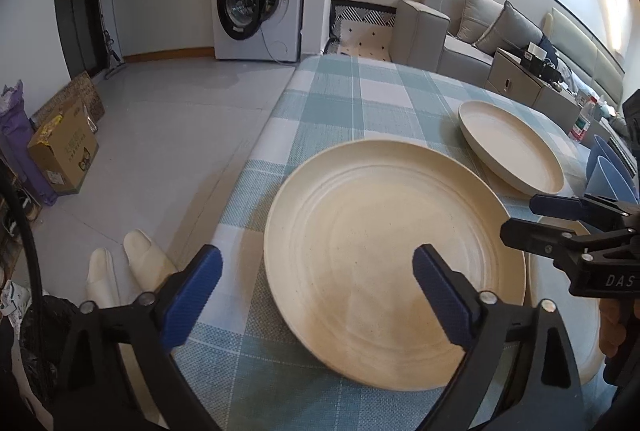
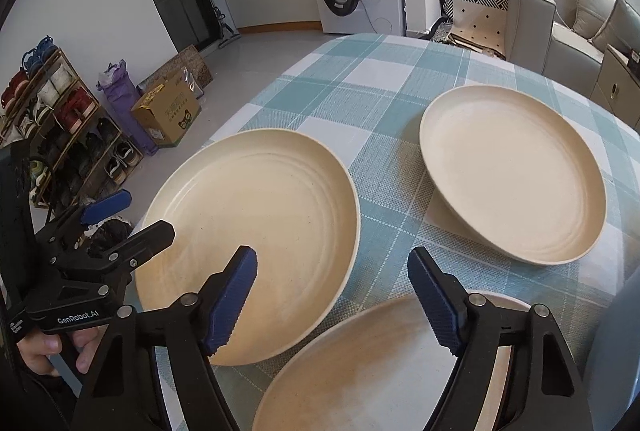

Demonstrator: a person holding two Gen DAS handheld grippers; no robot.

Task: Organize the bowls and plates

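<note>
The left claw hangs spread wide over the near-left edge of the surface, nothing between its pads. Its left finger sits off the rim of the left plate, over the checked cloth, and its right finger hovers above the plate's basin, so the rim lies between the two, a stance that looks set for pinching that edge.

The three cream plates lie flat and apart, likely laid out singly to be stacked.

The right claw is about half spread and also empty. The left plate lies just past its left finger. The near plate sits directly below and between its fingers, its far rim crossing the gap, so this is probably the plate it will take. The far plate lies well ahead and to the right, tilted on something pale beneath it.
</note>
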